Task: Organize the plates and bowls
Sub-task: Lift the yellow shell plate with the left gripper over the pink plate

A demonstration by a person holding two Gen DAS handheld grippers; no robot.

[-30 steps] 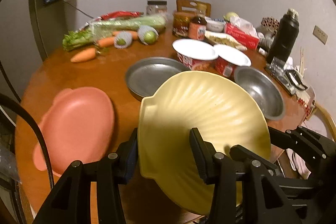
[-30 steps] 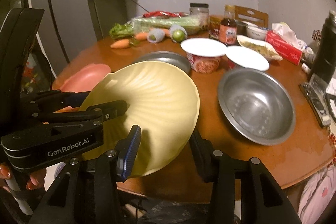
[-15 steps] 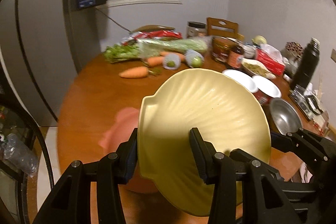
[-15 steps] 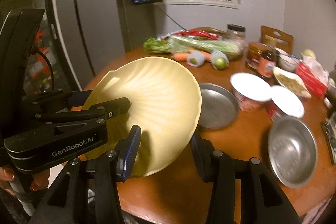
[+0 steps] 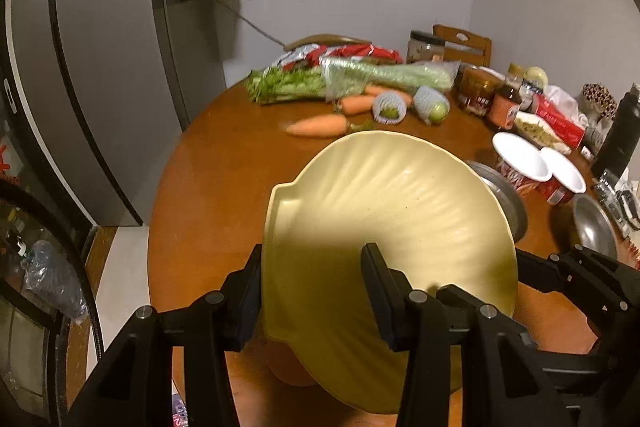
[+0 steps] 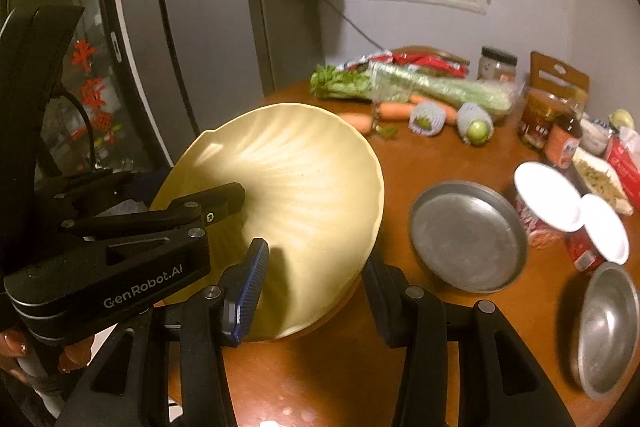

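A yellow shell-shaped plate (image 5: pixel 392 211) is held tilted above the near edge of the round wooden table (image 5: pixel 224 179). My left gripper (image 5: pixel 312 287) is shut on its near rim. My right gripper (image 6: pixel 316 279) is also shut on the plate (image 6: pixel 304 187), gripping its lower edge; the left gripper's body (image 6: pixel 120 247) shows at the left of the right wrist view. A bit of the pink plate (image 5: pixel 292 371) peeks out below the yellow one. A flat metal plate (image 6: pixel 466 235) and a metal bowl (image 6: pixel 608 327) lie on the table to the right.
Two white-lidded noodle cups (image 6: pixel 548 203) stand by the metal plate. Carrots (image 5: pixel 320 125), celery (image 5: pixel 384 75), wrapped fruit, jars and boxes crowd the far side. A grey fridge (image 5: pixel 100 87) stands left of the table. A black flask (image 5: pixel 620 131) stands at the right.
Both grippers have swung left and pulled back with the yellow plate. The pink plate has slipped almost wholly under it, and the fridge fills more of the view.
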